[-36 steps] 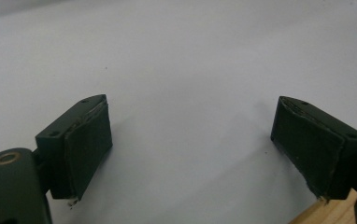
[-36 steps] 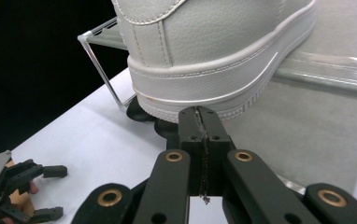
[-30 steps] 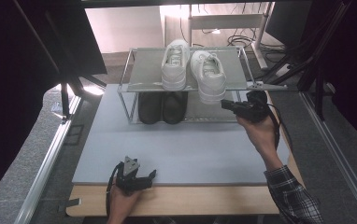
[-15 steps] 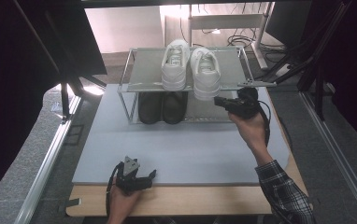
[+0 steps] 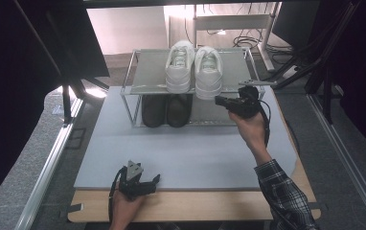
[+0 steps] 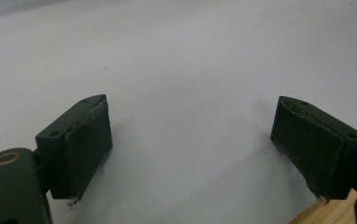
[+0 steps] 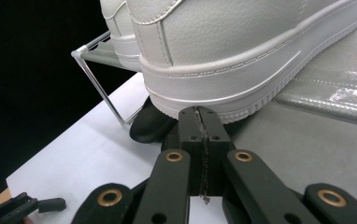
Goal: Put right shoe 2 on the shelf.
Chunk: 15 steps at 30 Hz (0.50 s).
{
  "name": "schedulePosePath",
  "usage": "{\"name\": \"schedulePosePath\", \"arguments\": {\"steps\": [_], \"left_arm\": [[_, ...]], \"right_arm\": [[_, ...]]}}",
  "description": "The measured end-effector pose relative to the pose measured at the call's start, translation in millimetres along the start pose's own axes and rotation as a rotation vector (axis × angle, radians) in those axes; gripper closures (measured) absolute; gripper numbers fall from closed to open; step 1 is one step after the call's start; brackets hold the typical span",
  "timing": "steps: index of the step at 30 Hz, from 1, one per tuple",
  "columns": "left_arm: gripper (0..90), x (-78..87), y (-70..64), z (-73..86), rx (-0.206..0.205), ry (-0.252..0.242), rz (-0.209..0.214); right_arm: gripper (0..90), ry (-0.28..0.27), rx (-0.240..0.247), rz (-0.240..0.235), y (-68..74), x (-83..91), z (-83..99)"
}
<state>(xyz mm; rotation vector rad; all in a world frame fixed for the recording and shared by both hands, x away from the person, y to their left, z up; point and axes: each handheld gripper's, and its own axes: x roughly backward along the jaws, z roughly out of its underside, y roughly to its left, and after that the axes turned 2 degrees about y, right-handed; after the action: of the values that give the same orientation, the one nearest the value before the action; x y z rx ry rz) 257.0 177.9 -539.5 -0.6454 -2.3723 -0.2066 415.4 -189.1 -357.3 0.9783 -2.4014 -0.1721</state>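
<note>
Right gripper view: white sneaker point(image 7: 242, 51) just beyond closed right claw point(image 7: 200, 122).

My two sneakers point(image 5: 193, 72) on the top shelf were white, their leather pebbled and stitched in matching white thread. The shoes below them point(image 5: 165, 110) were black. The rack point(image 5: 145, 72) had grey shelves and a thin silvery wire frame. The mat point(image 5: 190, 153) I worked on was pale bluish grey, and the table edge point(image 5: 195, 206) under it showed light wood. My left gripper point(image 5: 142, 183) was black with a grey plate on top; my right gripper point(image 5: 221, 100) was black with brass-coloured rivets. My sleeve point(image 5: 284, 196) was a dark plaid crossed by white lines.
</note>
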Motion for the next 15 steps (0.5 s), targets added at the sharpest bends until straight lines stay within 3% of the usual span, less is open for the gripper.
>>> {"name": "schedulePosePath", "arguments": {"steps": [15], "left_arm": [[12.4, -0.2, -0.1, 0.1, 0.001, -0.002, 0.001]], "right_arm": [[89.5, 0.002, 0.011, 0.042, 1.9, -15.1, -7.0]]}}
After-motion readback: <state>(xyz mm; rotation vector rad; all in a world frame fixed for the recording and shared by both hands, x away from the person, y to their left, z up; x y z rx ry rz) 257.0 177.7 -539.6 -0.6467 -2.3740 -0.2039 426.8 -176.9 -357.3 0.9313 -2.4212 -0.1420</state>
